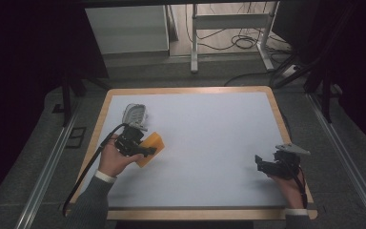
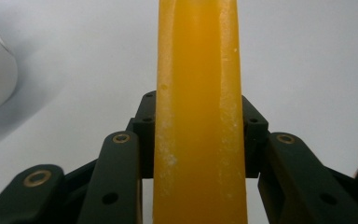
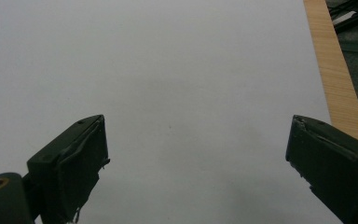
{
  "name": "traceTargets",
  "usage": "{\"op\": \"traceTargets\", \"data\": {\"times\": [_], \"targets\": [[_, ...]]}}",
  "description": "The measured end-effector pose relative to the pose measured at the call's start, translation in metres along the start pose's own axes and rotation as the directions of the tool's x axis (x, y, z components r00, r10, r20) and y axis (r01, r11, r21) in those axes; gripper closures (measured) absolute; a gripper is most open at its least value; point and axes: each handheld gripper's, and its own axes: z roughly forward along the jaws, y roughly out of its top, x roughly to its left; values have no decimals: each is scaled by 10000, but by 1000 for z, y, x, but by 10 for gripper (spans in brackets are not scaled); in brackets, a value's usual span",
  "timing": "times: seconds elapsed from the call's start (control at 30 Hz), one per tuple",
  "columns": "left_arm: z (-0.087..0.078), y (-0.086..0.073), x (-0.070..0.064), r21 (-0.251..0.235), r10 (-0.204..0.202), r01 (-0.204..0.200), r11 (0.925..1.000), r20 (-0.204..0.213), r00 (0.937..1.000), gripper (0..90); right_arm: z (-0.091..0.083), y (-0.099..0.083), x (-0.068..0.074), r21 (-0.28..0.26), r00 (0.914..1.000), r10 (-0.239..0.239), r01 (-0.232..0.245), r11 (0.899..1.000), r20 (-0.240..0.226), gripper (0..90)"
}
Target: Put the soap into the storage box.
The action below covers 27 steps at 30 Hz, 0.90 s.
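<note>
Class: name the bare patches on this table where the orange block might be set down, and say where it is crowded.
Free: the white tabletop between the left gripper and right gripper. Crowded: the left side, around the orange block and white object.

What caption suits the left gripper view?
Left gripper shut on an orange block above the white table.

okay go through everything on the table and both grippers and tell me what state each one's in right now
Left gripper: shut on the orange block, held above the mat.
Orange block: clamped edge-on between the jaws, surface scuffed with pale specks.
Right gripper: open, jaws wide apart, nothing between them, over bare mat.
White device: lying on the mat at the far left, untouched.
Table: covered by a pale mat, wooden rim showing.
</note>
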Motion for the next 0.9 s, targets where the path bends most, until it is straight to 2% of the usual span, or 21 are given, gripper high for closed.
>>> {"op": "traceTargets", "data": {"times": [0.47,0.9], "targets": [[-2,6,9,-22,-147,147,9999,31,9999,612,-1,0,0,-23,10000,43,-42,10000,46,56],[-2,15,20,46,-295,296,9995,-209,9993,612,-1,0,-1,-16,10000,34,-34,10000,63,56]]}}
